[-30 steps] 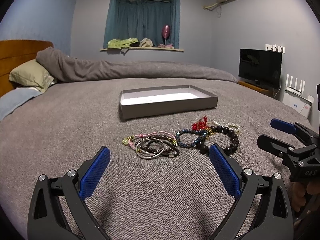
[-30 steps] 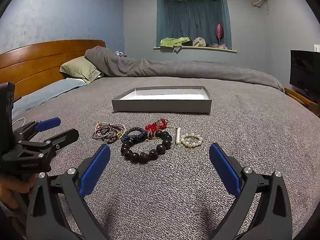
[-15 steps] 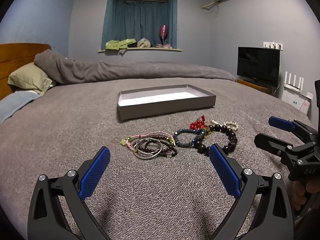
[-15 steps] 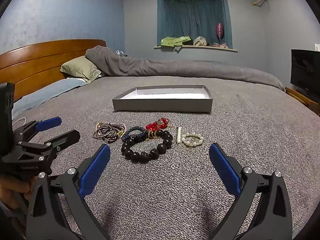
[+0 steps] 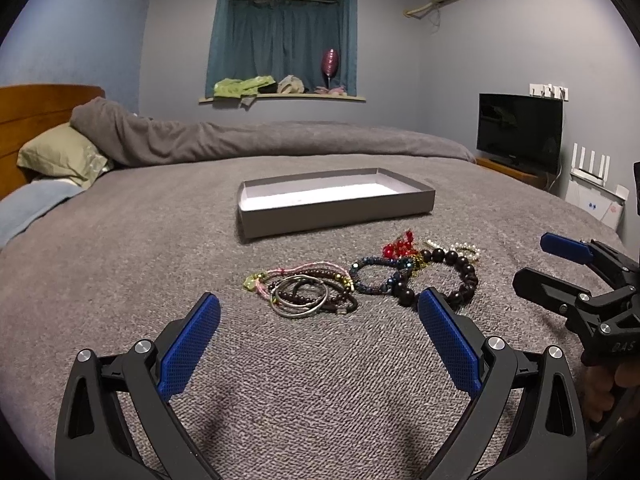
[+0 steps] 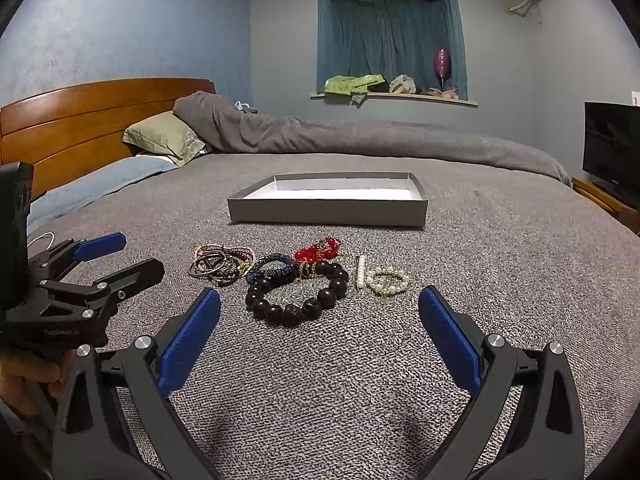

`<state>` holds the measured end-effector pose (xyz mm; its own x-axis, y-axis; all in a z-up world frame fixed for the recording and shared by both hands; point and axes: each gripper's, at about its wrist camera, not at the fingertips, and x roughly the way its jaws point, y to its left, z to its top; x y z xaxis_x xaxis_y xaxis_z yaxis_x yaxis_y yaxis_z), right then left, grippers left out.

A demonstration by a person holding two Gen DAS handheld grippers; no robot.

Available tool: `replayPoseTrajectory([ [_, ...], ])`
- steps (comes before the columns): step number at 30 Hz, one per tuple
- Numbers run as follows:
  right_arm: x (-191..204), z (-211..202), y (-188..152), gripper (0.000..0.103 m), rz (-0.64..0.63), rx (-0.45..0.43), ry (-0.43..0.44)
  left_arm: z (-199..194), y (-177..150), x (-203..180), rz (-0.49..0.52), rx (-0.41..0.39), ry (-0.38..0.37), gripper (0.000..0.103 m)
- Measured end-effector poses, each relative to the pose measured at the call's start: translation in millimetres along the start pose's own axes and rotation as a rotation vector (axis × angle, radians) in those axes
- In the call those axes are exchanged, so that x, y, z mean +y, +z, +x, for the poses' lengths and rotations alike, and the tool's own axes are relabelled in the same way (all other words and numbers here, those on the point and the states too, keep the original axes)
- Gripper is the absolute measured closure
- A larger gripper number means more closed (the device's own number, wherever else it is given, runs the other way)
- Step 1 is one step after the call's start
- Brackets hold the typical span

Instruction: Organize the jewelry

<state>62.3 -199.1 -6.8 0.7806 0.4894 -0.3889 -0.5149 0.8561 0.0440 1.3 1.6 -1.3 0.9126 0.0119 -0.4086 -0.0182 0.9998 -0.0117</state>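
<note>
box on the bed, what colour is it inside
White inside, with grey outer walls; the box shows best in the right wrist view.

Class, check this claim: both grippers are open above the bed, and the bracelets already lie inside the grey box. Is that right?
Not quite. The bracelets lie on the bed cover in front of the grey box, whose visible inside looks bare, as the right wrist view shows. The left gripper and right gripper are open.

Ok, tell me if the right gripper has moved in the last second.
No. In the left wrist view the right gripper keeps the same gap to the right of the dark bead bracelet.
</note>
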Motion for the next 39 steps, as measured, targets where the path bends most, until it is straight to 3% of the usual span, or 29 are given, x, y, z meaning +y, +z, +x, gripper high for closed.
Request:
replayPoseTrajectory([
  [17, -10, -4, 0, 0.005, 0.057, 0.005, 0.005, 2, -1, 9, -0.041, 0.008, -0.028, 0.005],
  [29, 1, -6, 1, 0.005, 0.003, -0.014, -0.002, 7, 0, 18, -0.093, 0.048, -0.058, 0.005],
  [36, -5, 0, 7, 0.012, 0.034, 0.011, 0.004, 28, 14, 26, -0.105, 0.115, -0.093, 0.008],
  [39, -9, 6, 13, 0.018, 0.038, 0.026, 0.008, 43, 19, 28, -0.122, 0.153, -0.107, 0.020],
])
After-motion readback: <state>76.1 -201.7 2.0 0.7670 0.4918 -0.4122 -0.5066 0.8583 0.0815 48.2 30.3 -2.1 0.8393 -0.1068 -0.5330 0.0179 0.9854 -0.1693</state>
